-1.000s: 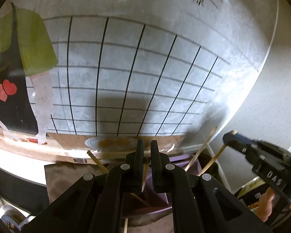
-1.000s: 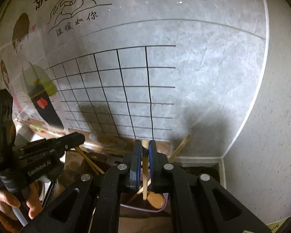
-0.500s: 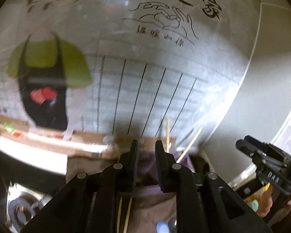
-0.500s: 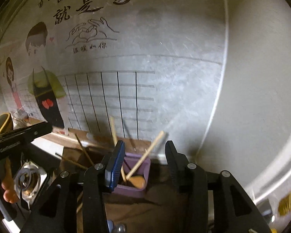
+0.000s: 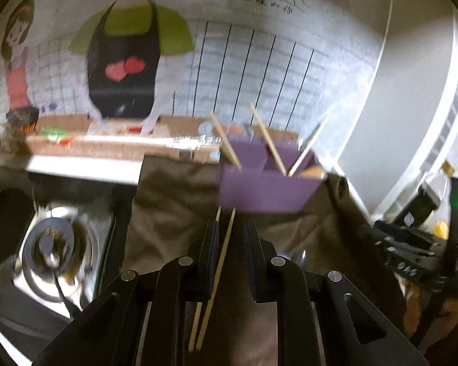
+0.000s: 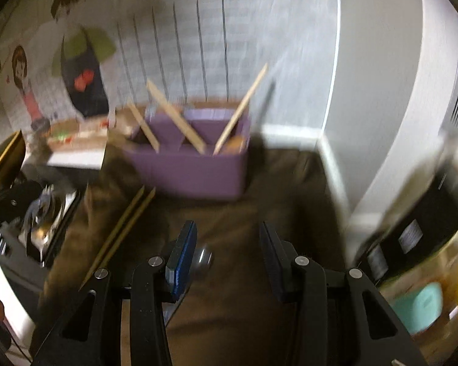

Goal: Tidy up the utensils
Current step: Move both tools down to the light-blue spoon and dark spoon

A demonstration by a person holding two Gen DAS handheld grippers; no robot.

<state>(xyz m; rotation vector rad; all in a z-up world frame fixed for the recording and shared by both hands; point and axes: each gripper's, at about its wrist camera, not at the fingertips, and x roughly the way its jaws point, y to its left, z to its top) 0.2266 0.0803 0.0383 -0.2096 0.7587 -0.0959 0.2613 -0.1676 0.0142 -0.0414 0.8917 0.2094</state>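
Both tongs are seen with jaws apart and nothing clamped. Left tongs (image 5: 231,238) are held low in the frame's centre above a pair of loose chopsticks (image 5: 216,277) lying on the brown cloth (image 5: 174,201), the sticks passing between the jaws without being pressed. Right tongs (image 6: 227,244) are spread wider over the same cloth, a small shiny blurred object (image 6: 203,259) lying just beside the blue pad. A purple organizer box (image 6: 195,170) is set at centre frame, with wooden sticks (image 6: 241,113) leaning in its compartments. A stove burner (image 5: 50,244) is seen at lower left.
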